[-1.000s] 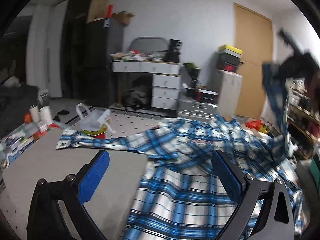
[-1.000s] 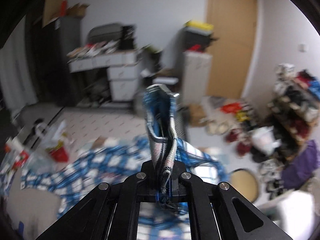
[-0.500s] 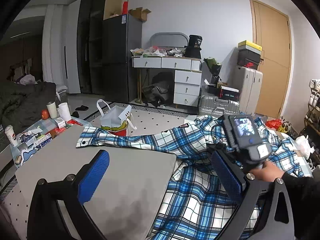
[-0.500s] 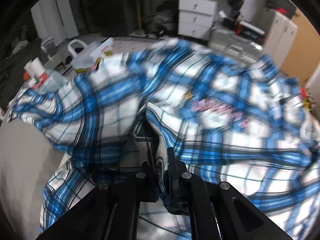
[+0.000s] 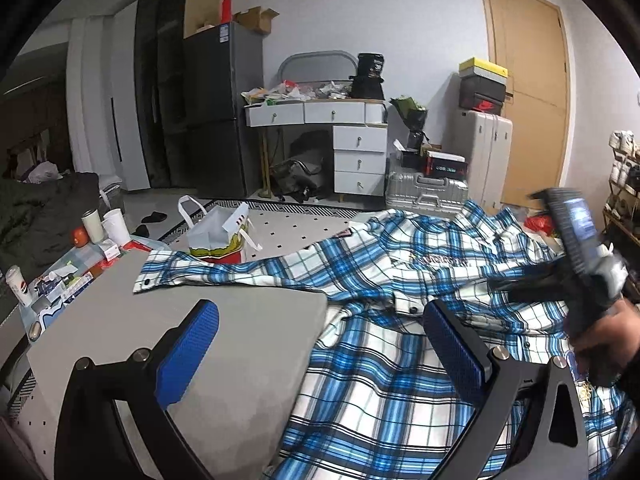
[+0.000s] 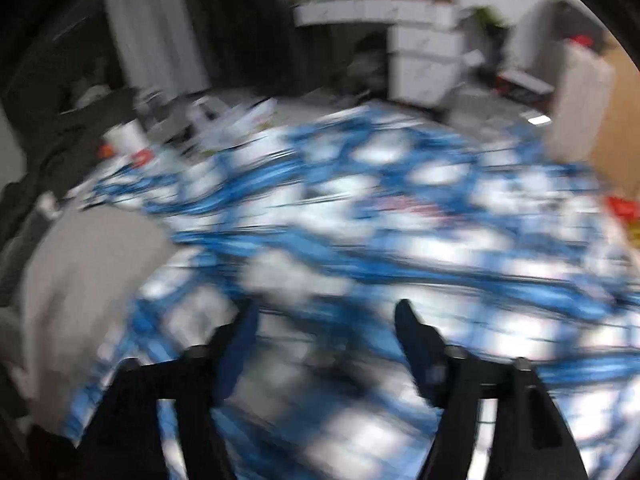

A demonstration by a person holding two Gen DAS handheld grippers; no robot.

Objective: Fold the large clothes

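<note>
step: release folded sleeve | right gripper (image 6: 324,316): jaws just opened wide, nothing between | left gripper (image 5: 320,324): open, empty | plaid shirt (image 5: 400,380): under both jaws | tip: lift clear without snagging cloth

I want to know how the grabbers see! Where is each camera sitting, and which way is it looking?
Left wrist: sits on the left gripper, looking forward and a bit down over the grey table and plaid shirt toward the white drawers; shows its own blue pads, open, plus the person's hand holding the right gripper.
Right wrist: sits on the right gripper, looking more steeply down at the shirt; very blurred; its jaws have just been opening, nothing between them.
Shared: shirt, table, drawers.
</note>
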